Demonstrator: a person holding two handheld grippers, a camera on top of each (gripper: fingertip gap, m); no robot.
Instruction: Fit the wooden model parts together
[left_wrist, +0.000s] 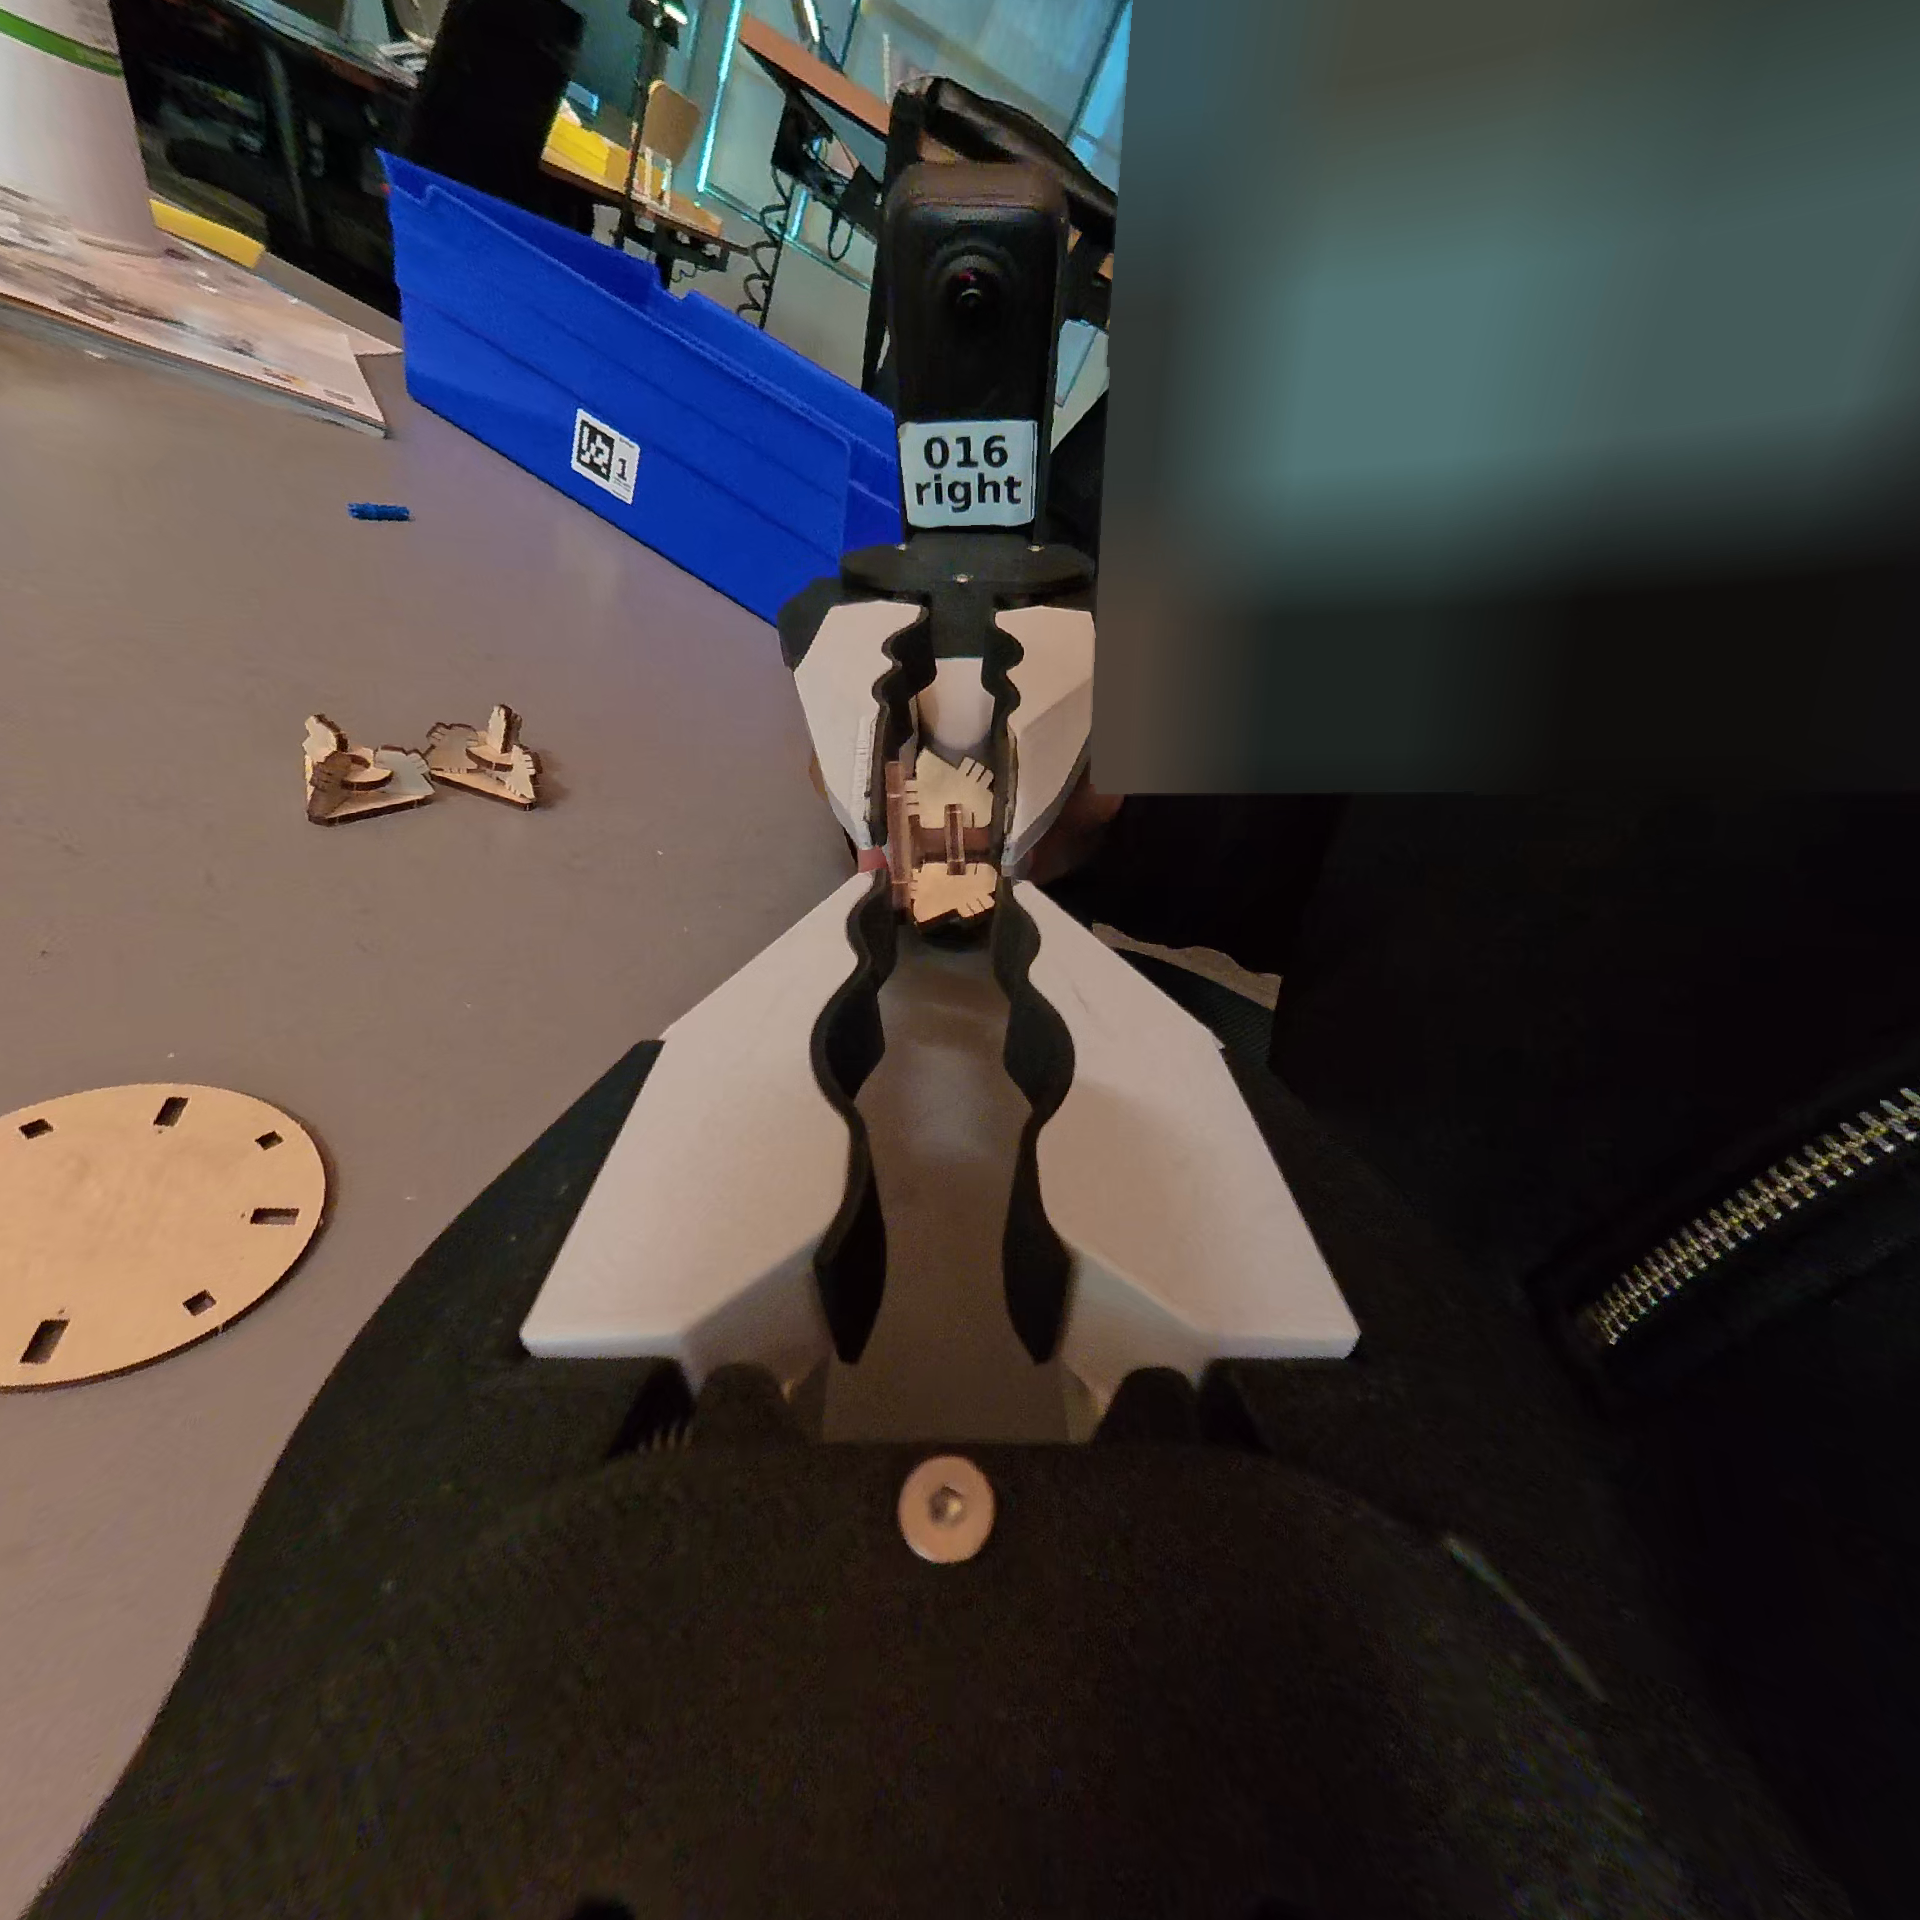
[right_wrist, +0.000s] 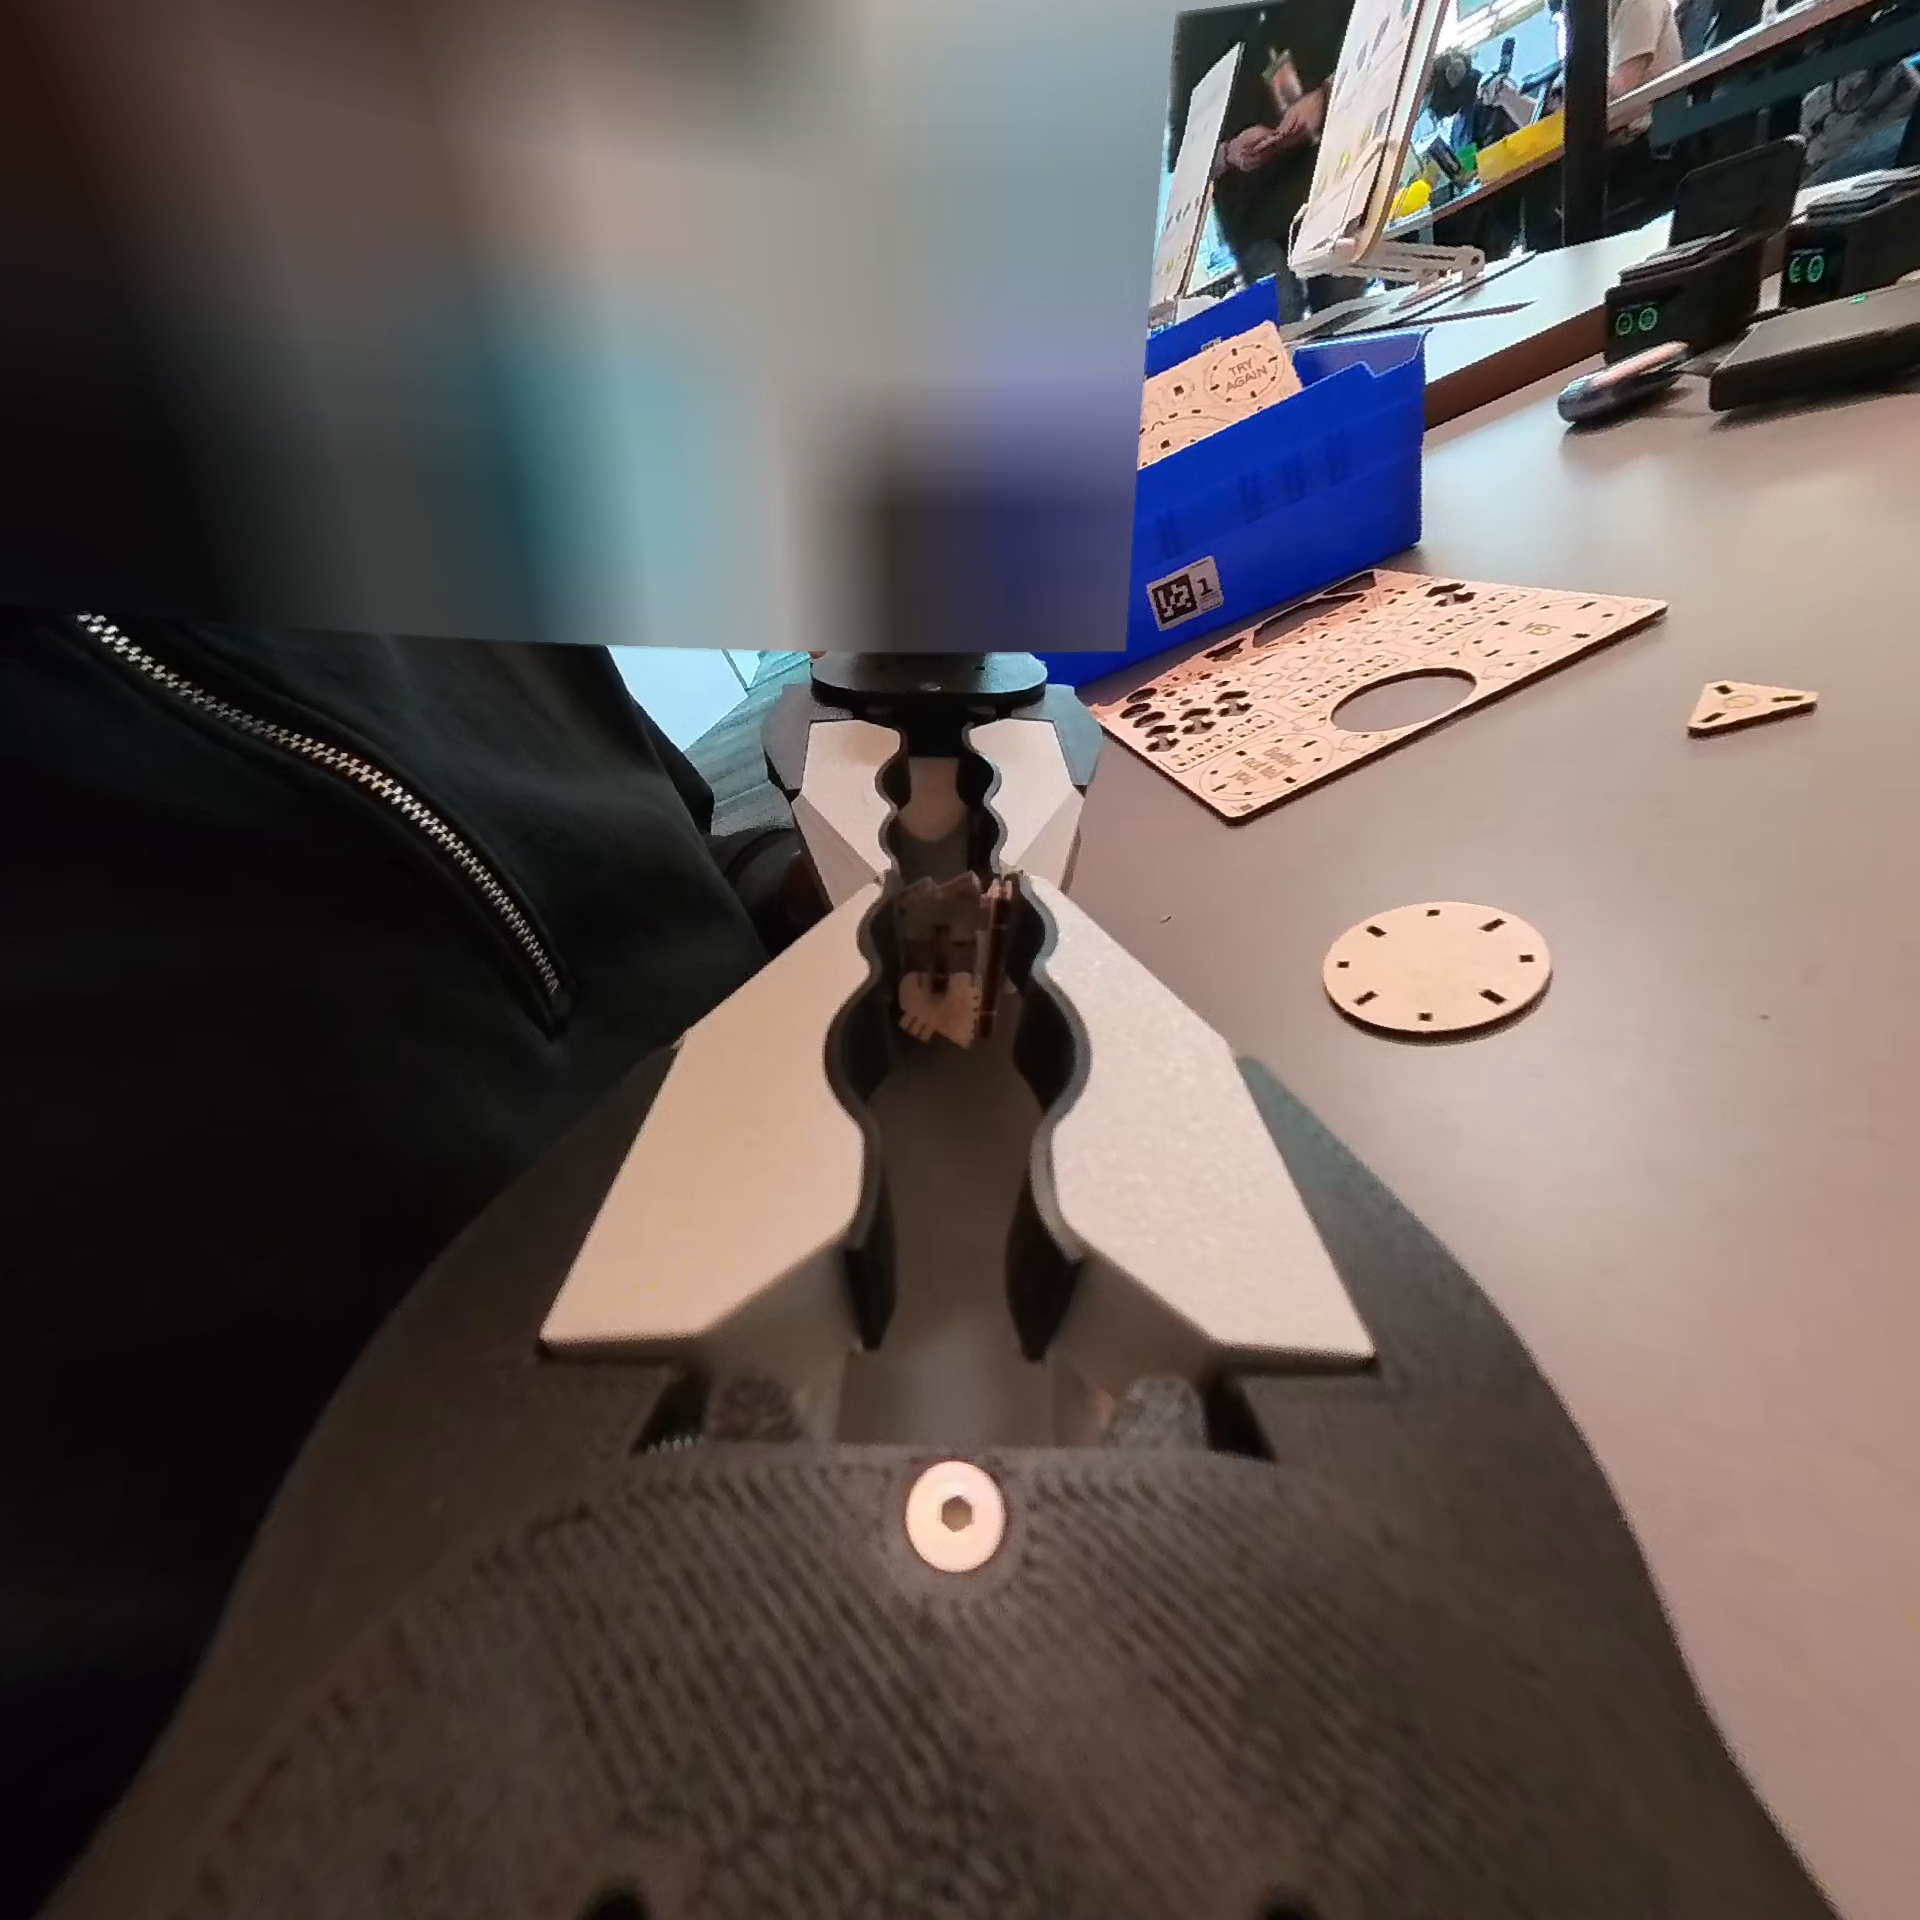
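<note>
A slotted plywood disc (left_wrist: 145, 1231) is seen lying at nine o'clock, two small laser-cut wooden assemblies (left_wrist: 416, 764) at ten. At centre, a similar wooden assembly (left_wrist: 940, 842) is clamped tip to tip by the left gripper (left_wrist: 935, 883) and right gripper (left_wrist: 940, 790), both nearly closed on it. Steady, even pressure is judged advisable, the piece appearing fragile; a blue bin (left_wrist: 623, 416) stands at twelve.

Each tool (left_wrist: 940, 894) has white faceted fingers (left_wrist: 727, 1143), wavy black pads, a black base and a silver screw (left_wrist: 945, 1509).

Grey table (left_wrist: 312, 935), workbenches (right_wrist: 1766, 62) behind, glass partitions (left_wrist: 987, 73)
</note>
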